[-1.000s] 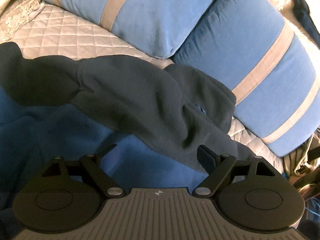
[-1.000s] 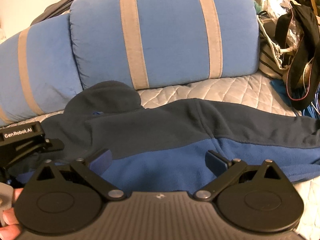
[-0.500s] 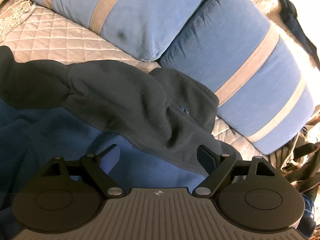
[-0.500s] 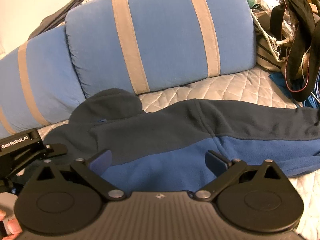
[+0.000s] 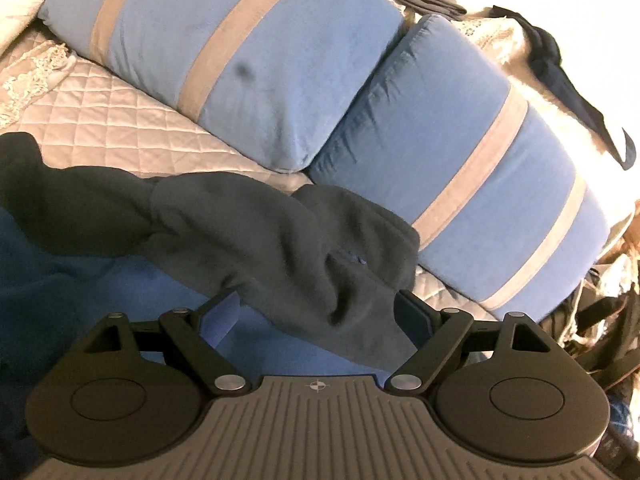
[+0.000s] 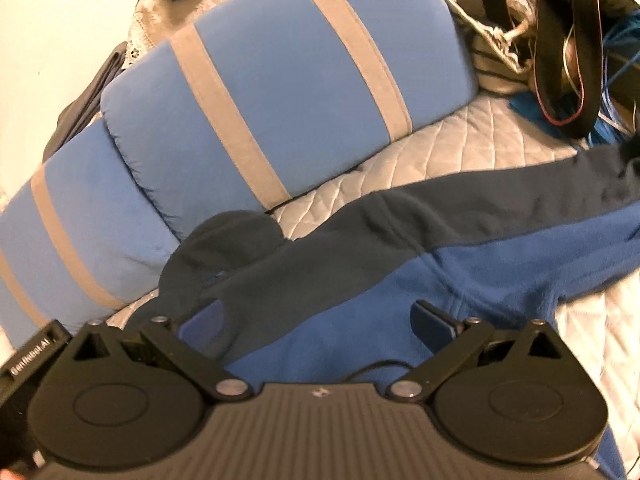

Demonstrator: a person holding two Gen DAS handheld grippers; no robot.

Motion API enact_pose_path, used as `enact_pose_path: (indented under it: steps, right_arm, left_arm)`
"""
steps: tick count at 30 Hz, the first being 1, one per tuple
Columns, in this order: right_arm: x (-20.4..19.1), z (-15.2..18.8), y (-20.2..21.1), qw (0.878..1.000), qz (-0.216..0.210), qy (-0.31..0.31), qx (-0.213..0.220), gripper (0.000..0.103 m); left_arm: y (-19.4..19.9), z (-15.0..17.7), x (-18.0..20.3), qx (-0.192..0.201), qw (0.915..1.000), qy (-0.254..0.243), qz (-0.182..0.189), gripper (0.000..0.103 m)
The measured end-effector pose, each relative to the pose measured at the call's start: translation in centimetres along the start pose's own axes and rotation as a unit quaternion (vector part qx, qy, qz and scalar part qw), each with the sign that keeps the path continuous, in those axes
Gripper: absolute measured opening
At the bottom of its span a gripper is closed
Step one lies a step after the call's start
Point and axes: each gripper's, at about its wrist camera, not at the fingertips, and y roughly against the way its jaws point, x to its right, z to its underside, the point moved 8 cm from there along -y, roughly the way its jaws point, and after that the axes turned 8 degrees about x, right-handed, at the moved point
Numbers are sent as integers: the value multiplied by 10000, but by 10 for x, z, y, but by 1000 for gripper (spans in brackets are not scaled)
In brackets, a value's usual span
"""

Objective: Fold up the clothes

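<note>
On the quilted bed cover (image 5: pixel 132 120), a fleece jacket (image 6: pixel 400 264) lies spread flat in front of two striped pillows.

The two blue pillows (image 5: pixel 256 52) with grey bands lean side by side along the back; the jacket's dark navy hood (image 5: pixel 360 224) touches their lower edge, and one sleeve (image 6: pixel 520 196) stretches out toward a heap of bags and straps (image 6: pixel 560 40). The left gripper (image 5: pixel 316 312) hovers over the hood end, jaws spread wide, pinching nothing. The right gripper (image 6: pixel 320 320) hangs above the blue body panel, likewise spread and empty.
</note>
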Motion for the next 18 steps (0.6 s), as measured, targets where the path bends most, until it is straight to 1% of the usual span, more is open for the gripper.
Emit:
enact_pose_path:
  steps: [4, 8, 10, 11, 14, 15, 18]
  right_arm:
    - [-12, 11, -1, 9998, -123, 134, -118, 103]
    - [-25, 20, -3, 9985, -239, 495, -39, 103]
    - [-27, 21, -4, 9974, -220, 689, 11, 103]
    - [-27, 21, -3, 9969, -208, 759, 51, 103]
    - [-20, 13, 0, 9960, -62, 839, 302, 103]
    - [-17, 9, -2, 9960, 31, 825, 329, 103]
    - [-5, -2, -6, 9959, 345, 751, 360, 103]
  left_arm:
    - [-4, 4, -12, 129, 9997, -83, -176, 85]
    - [0, 1, -26, 249, 9985, -48, -492, 85]
    - [4, 2, -25, 207, 9981, -103, -572, 85]
    - [7, 1, -21, 155, 9981, -214, -552, 85]
    - [20, -6, -6, 156, 9967, -689, -390, 85]
    - [25, -10, 0, 176, 9956, -860, -331, 85]
    - [33, -25, 15, 11, 9924, -1227, -92, 85]
